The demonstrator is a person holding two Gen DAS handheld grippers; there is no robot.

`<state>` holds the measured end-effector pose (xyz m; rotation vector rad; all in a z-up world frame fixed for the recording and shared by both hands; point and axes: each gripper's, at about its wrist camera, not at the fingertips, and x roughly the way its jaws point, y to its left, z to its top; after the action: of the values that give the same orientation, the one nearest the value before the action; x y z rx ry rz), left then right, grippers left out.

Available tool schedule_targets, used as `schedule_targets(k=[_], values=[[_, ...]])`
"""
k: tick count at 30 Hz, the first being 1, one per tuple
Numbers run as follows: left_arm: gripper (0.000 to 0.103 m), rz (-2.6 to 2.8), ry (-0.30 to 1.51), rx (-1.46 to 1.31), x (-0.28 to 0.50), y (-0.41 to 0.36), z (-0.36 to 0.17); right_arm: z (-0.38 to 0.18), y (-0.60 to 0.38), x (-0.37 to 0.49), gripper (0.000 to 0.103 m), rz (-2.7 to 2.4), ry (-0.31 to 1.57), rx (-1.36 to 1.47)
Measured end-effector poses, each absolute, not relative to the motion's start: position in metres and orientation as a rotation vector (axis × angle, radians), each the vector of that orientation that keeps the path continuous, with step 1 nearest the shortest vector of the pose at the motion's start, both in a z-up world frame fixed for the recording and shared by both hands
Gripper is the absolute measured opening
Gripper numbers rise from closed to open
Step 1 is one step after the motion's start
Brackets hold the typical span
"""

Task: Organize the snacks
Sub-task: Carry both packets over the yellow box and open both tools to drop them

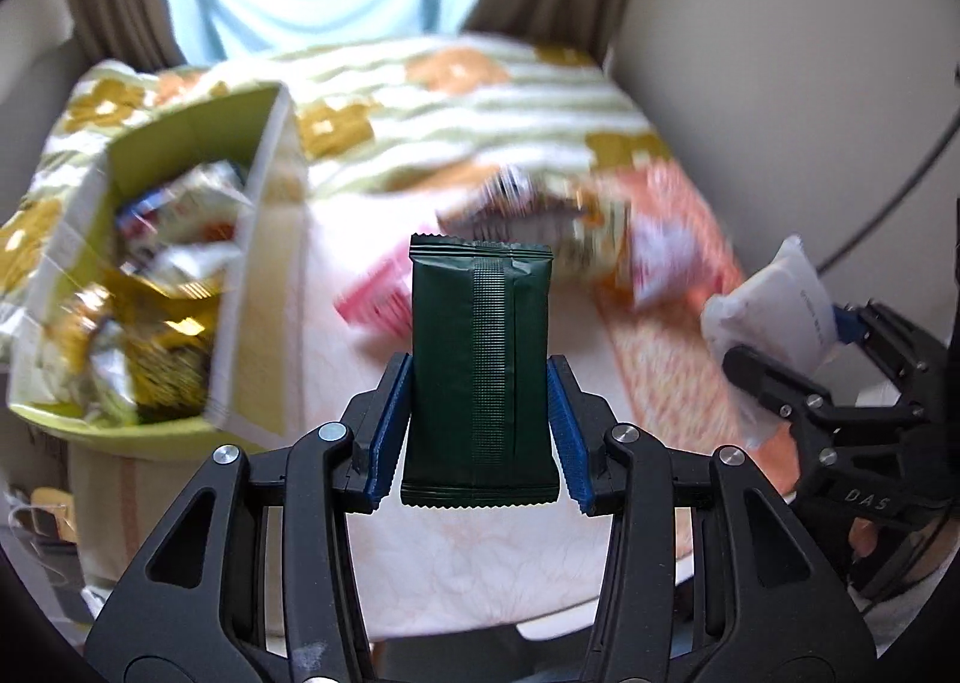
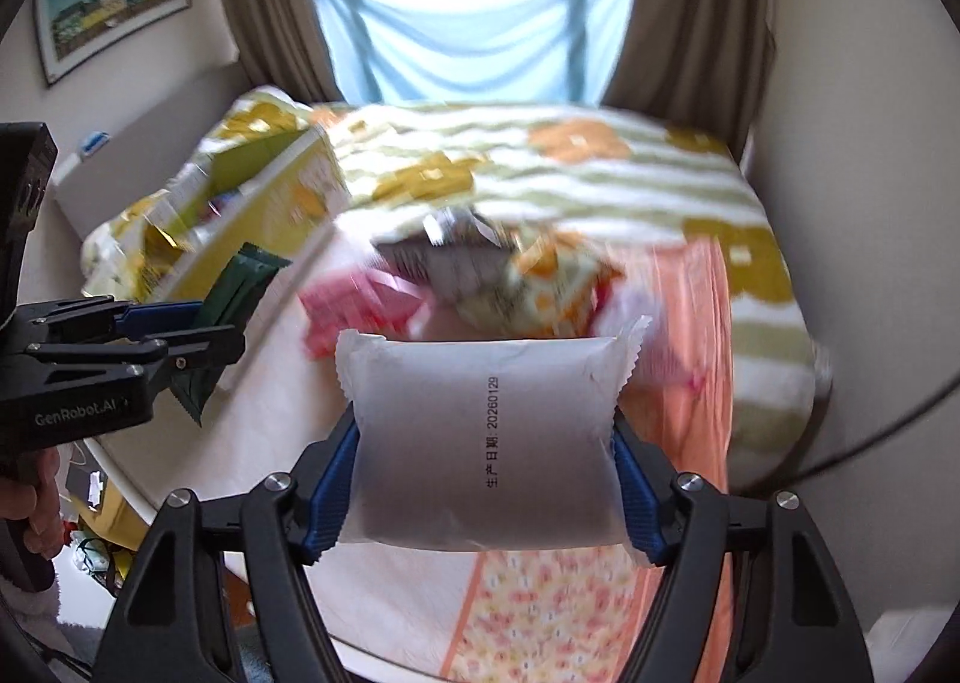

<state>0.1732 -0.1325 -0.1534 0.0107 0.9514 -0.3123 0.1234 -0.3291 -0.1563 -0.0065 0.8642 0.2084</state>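
My left gripper (image 1: 479, 431) is shut on a dark green snack packet (image 1: 480, 371) and holds it upright above the bed; it also shows in the right wrist view (image 2: 228, 317). My right gripper (image 2: 486, 479) is shut on a white snack packet (image 2: 486, 443) with a printed date; it shows at the right of the left wrist view (image 1: 774, 317). A green open box (image 1: 264, 239) with several snack packs in it sits at the left on the bed. A loose pile of snacks (image 1: 570, 239) lies in the middle, blurred.
The bed has a striped flower blanket (image 2: 600, 167) at the back and an orange sheet (image 2: 684, 335) on the right. Curtains and a blue cloth over the window stand behind. A wall (image 2: 870, 203) is close on the right. A black cable (image 2: 870, 443) hangs at the right.
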Motion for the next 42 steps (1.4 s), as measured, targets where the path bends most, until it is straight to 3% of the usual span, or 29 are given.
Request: schedule_targets(k=[7,14,24,34,35,36,38,42], values=[[0.04,-0.238,0.818,-0.058,0.195,-0.075,-0.091,-0.101,-0.285,0.155,0.07,0.314,0.768,-0.048],[0.04,-0.186,0.809,-0.108,0.233,0.009,-0.074,-0.078,-0.215,0.198,0.07,0.418,0.737,-0.019],[0.04,-0.182,0.952,-0.116,0.31,0.119,-0.116,-0.084,-0.121,0.263,0.07,0.396,0.811,0.057],[0.043,-0.269,1.094,-0.092,0.357,0.159,-0.178,-0.112,-0.07,0.296,0.07,0.309,0.912,0.097],[0.05,-0.277,1.103,-0.079,0.359,0.158,-0.182,-0.115,-0.066,0.297,0.07,0.3,0.923,0.092],[0.074,-0.279,1.109,-0.067,0.359,0.158,-0.184,-0.117,-0.064,0.299,0.07,0.295,0.931,0.089],[0.103,-0.27,1.096,-0.059,0.359,0.161,-0.185,-0.121,-0.06,0.301,0.07,0.286,0.947,0.085],[0.103,-0.253,1.065,-0.084,0.348,0.173,-0.175,-0.126,-0.058,0.308,0.07,0.293,0.978,0.106]])
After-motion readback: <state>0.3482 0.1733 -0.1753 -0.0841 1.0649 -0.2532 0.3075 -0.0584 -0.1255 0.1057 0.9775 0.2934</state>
